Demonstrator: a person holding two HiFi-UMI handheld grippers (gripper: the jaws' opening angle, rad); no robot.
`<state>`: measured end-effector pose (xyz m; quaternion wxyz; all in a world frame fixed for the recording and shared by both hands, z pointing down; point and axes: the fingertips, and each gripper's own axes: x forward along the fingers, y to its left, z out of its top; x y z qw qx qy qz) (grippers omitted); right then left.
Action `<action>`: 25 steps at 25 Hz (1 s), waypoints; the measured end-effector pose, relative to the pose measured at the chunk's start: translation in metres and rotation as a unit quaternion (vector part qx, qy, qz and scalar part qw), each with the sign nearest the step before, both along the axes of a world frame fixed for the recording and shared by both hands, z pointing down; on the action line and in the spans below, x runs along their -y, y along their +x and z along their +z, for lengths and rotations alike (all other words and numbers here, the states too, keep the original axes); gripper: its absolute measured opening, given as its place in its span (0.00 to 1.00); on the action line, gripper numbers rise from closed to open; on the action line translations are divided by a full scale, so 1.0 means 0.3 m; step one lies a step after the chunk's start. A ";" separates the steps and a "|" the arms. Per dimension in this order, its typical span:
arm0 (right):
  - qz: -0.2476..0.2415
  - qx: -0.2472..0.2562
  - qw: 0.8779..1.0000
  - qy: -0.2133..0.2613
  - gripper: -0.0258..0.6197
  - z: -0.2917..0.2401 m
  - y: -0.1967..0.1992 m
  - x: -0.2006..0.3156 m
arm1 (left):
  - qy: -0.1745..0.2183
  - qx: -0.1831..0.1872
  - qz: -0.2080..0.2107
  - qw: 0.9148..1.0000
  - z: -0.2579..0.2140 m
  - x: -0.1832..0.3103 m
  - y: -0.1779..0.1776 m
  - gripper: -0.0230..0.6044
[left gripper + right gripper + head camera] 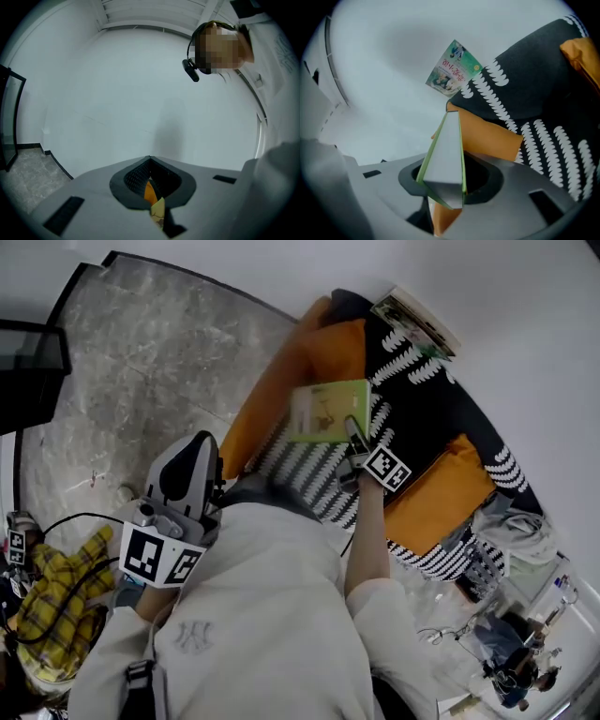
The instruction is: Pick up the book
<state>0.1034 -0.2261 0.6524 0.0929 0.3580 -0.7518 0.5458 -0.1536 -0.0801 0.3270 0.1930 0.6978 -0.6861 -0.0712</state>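
While the person stands over the sofa (272,381), the right gripper (354,432) has its jaws clamped across the covers of the green book (328,409), biting near one edge so that most of the volume juts out beyond the pads toward the far wall (525,324). From where I stand the book looks lifted off the orange cushion (492,133) and the black-and-white patterned throw (422,418), hanging over the middle of the seat, though I cannot swear its far corner is clear. The left gripper (197,451) is held back at the person's near left side, jaws drawn together on nothing. A second book (412,320) leans at the far end of the sofa, well apart. To finish the pick cleanly, I would hold the squeeze firm, since a grip this close to the edge lets the weight pivot, and raise it steadily without twisting, so the pages don't fan open or slide out.
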 end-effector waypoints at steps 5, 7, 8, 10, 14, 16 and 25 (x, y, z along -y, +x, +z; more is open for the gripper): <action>0.133 0.108 0.985 0.013 0.27 -0.155 0.025 0.034 | 0.027 -0.002 -0.008 1.000 -0.048 -0.017 -0.045 0.05; 0.148 0.126 0.980 0.033 0.27 -0.219 0.016 0.035 | 0.037 -0.003 -0.009 0.999 -0.065 -0.030 -0.061 0.05; 0.146 0.129 0.980 0.044 0.27 -0.252 0.007 0.032 | 0.043 -0.004 -0.008 0.999 -0.074 -0.034 -0.067 0.05; 0.135 0.129 0.980 0.062 0.27 -0.324 -0.013 0.017 | 0.053 -0.005 -0.004 0.999 -0.092 -0.038 -0.075 0.05; 0.130 0.149 0.977 0.083 0.27 -0.450 -0.026 -0.015 | 0.066 -0.006 0.004 0.998 -0.116 -0.042 -0.074 0.05; 0.142 0.158 0.973 0.087 0.27 -0.495 -0.015 -0.032 | 0.072 -0.007 0.009 0.997 -0.127 -0.042 -0.067 0.05; 0.188 0.160 0.961 0.122 0.27 -0.661 0.107 -0.062 | 0.098 -0.018 0.040 0.994 -0.160 0.013 0.004 0.05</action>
